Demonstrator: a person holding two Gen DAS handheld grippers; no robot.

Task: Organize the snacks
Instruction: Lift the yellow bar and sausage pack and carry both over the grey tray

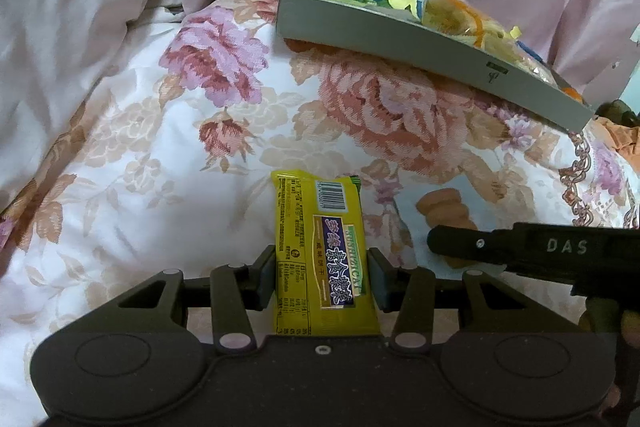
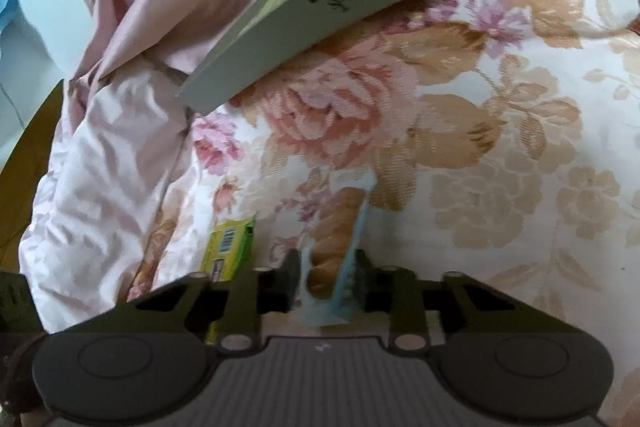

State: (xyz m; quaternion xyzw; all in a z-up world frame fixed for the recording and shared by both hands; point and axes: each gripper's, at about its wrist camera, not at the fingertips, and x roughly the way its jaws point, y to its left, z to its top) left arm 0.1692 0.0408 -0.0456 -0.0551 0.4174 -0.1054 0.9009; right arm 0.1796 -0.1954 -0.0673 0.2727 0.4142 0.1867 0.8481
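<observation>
A: Layout on the bed (image 1: 132,155)?

B: Tray (image 1: 400,43) sits at the far side, on the bedspread, snacks inside it. Bunched quilt (image 1: 80,7) lies behind and left of the tray.

A: Near side?

B: Biscuit packet (image 1: 320,239) is between the left hand-held gripper (image 1: 322,275) pads, pointing away toward the tray. Twisted bread snack (image 2: 334,239) is just right of it, in the right hand-held gripper (image 2: 328,279).

A: Grippers apart?

B: Side by side, close. Tray well ahead of both.
</observation>
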